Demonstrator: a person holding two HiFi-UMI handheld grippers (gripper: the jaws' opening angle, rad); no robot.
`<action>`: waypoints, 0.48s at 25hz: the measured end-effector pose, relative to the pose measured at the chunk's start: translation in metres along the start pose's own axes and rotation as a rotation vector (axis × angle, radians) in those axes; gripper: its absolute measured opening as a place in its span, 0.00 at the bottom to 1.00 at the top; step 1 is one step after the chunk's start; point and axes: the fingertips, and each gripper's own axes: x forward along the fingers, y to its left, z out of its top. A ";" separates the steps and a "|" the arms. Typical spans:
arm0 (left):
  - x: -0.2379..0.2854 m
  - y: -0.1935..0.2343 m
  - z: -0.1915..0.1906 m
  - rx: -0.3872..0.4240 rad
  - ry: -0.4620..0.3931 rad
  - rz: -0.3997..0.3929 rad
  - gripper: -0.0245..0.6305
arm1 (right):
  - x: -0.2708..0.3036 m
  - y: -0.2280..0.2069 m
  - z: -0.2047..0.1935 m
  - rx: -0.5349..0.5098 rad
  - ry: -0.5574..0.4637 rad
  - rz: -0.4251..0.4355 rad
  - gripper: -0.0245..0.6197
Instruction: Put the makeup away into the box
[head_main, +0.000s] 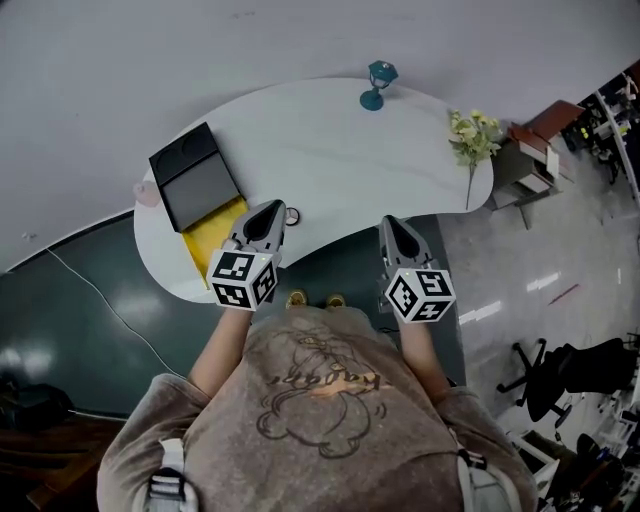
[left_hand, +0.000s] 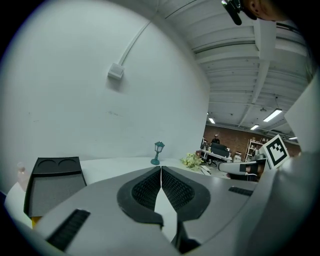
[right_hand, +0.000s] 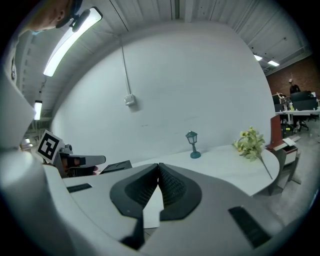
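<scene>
A black box (head_main: 195, 175) lies open on the left of the white table (head_main: 330, 160), with a yellow flat piece (head_main: 215, 232) at its near end. A small round item (head_main: 291, 215) sits on the table just right of my left gripper (head_main: 265, 222). A pink item (head_main: 147, 193) lies at the table's left edge. My left gripper (left_hand: 161, 170) is shut and empty, the box (left_hand: 55, 180) to its left. My right gripper (head_main: 393, 228) hovers at the table's near edge; its jaws (right_hand: 159, 166) are shut with nothing between them.
A teal toy lamp (head_main: 377, 83) stands at the far edge of the table and a flower sprig (head_main: 472, 138) lies at the right end. A side cabinet (head_main: 530, 155) stands beyond the right end. A cable (head_main: 100, 300) runs over the dark floor.
</scene>
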 end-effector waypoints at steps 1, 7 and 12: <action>-0.001 0.001 0.000 -0.006 0.000 0.009 0.07 | 0.003 0.001 0.000 -0.001 0.004 0.012 0.04; -0.006 0.003 0.002 -0.019 -0.014 0.043 0.07 | 0.018 0.005 -0.004 -0.002 0.038 0.067 0.04; -0.006 0.005 -0.002 -0.007 0.008 0.041 0.12 | 0.028 0.014 -0.008 -0.007 0.055 0.101 0.04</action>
